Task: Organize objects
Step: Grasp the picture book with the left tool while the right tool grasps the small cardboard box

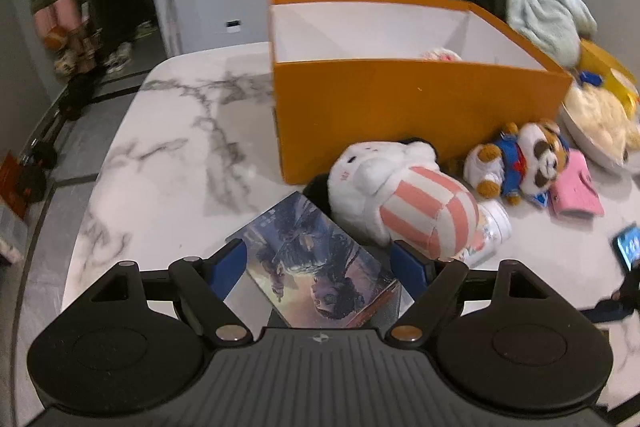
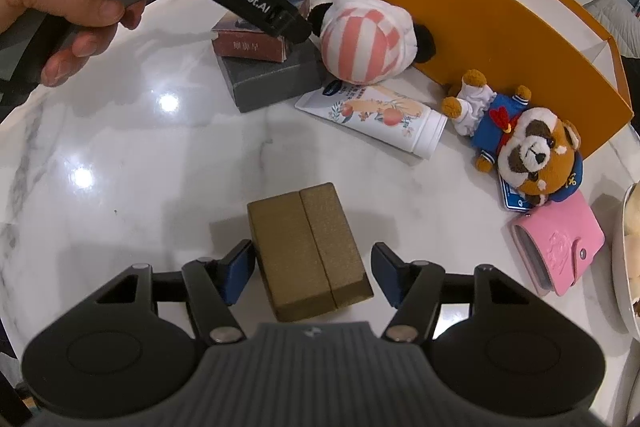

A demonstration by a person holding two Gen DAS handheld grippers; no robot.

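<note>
My left gripper [image 1: 320, 263] is open, its blue fingers on either side of a picture-covered box [image 1: 316, 263]. In the right wrist view that box [image 2: 256, 39] lies on a grey box [image 2: 272, 79]. My right gripper [image 2: 312, 271] is open around a gold-brown box [image 2: 308, 251] on the marble table, fingers apart from its sides. A white plush with pink stripes [image 1: 404, 199] [image 2: 368, 35] leans against the orange bin [image 1: 420, 107] [image 2: 480, 11]. A lotion tube [image 2: 380, 115] and a red panda plush [image 2: 520, 143] [image 1: 520, 159] lie nearby.
A pink card wallet [image 2: 560, 247] [image 1: 576, 191] lies at the right. A cream plush on a plate [image 1: 600, 123] sits right of the bin. A small plush [image 1: 440, 54] lies inside the bin. The marble table [image 1: 180, 147] extends left; its edge curves at the left.
</note>
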